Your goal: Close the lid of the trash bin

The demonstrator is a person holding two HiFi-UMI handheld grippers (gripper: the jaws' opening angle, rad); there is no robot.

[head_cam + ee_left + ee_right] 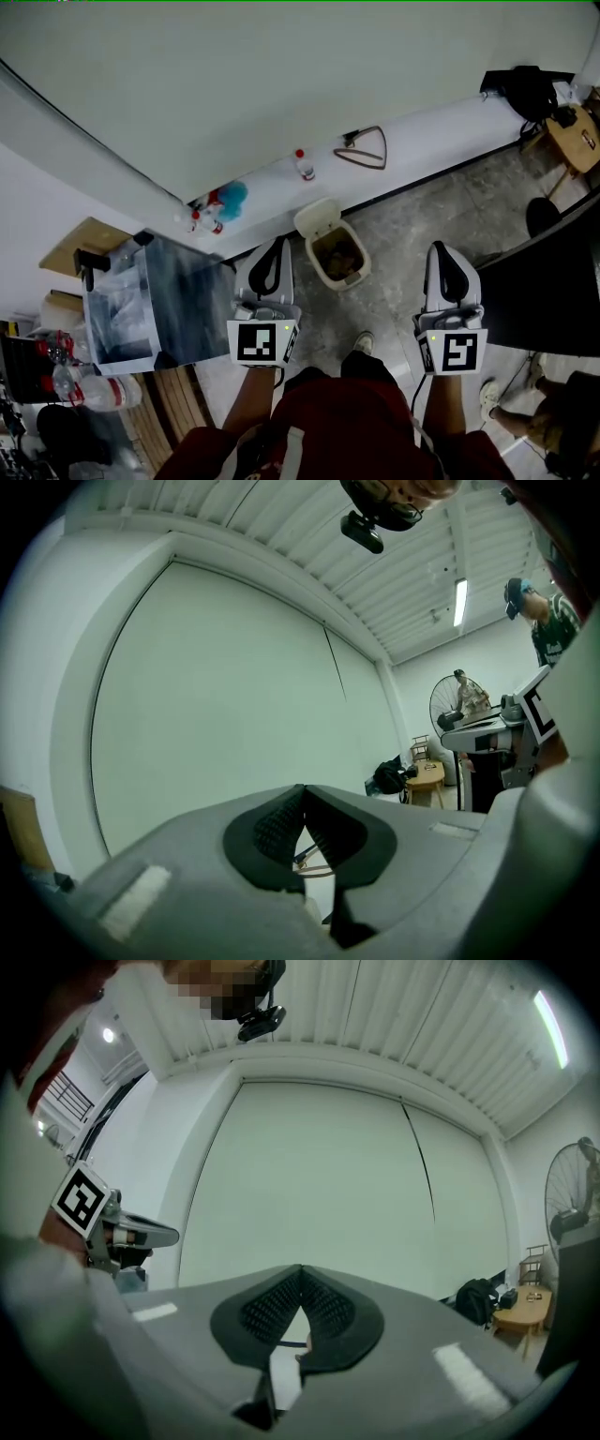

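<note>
The trash bin (364, 265) is sitting at twelve o'clock, lid (317, 217) standing open. The left gripper (276, 246) and right gripper (439, 247) are hovering pinched together, empty. The lid is looking light and stiff; its far edge suits pushing.

Left gripper (274, 246) and right gripper (441, 251), held side by side and well apart, both pointing level toward the far wall. The left forearm (248, 405) and right forearm (441, 408) extend straight behind them. A marker cube (262, 343) sits at each gripper's near end. In both gripper views the ribbed pads (274, 823) meet at the tips: jaws together, empty.
</note>
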